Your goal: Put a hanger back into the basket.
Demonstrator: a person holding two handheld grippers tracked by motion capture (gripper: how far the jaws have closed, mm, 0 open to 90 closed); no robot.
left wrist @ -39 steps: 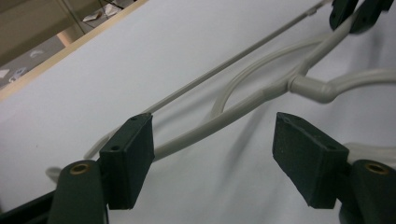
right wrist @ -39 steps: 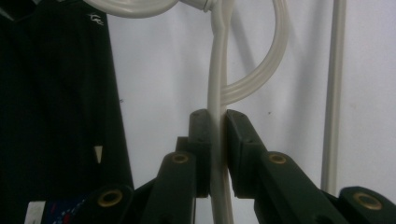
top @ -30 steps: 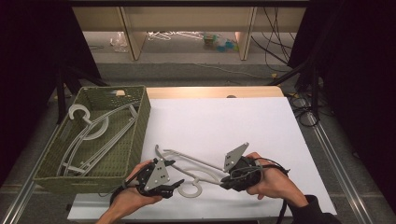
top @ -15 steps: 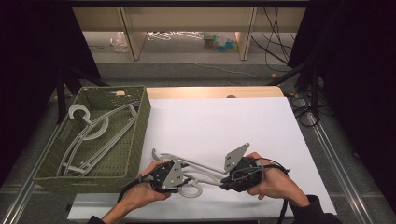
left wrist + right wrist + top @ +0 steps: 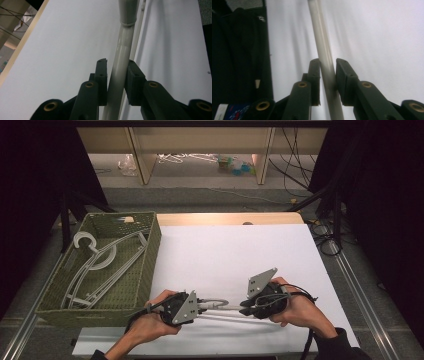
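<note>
Since the frame a second ago, the grey plastic hanger (image 5: 220, 307) has swung from a slant across the white worktop (image 5: 235, 255) to lie almost level along its near edge, and the left tool (image 5: 199, 306) has moved in from beside the green woven basket (image 5: 145, 270) to meet the hanger's hook end. The right tool (image 5: 243, 307) sits about where it was, to the right of the basket and well apart from it.

The high view takes in the whole scene: the basket at the worktop's left edge with other grey hangers (image 5: 95, 265) lying inside it, and both hands (image 5: 150, 325) at the near edge, the two tools facing each other along the hanger between them. The left gripper view adds the close detail of the hanger's round bar (image 5: 121, 62) running away over the white sheet, with a collar where it thickens. The right gripper view shows the bar (image 5: 323, 50) likewise, with a dark sleeve at its left.

The left tool (image 5: 117, 72) is closed to a narrow gap, both jaws pressing the bar. The right tool (image 5: 328, 72) is likewise nearly closed, its jaws clamped on the bar.
</note>
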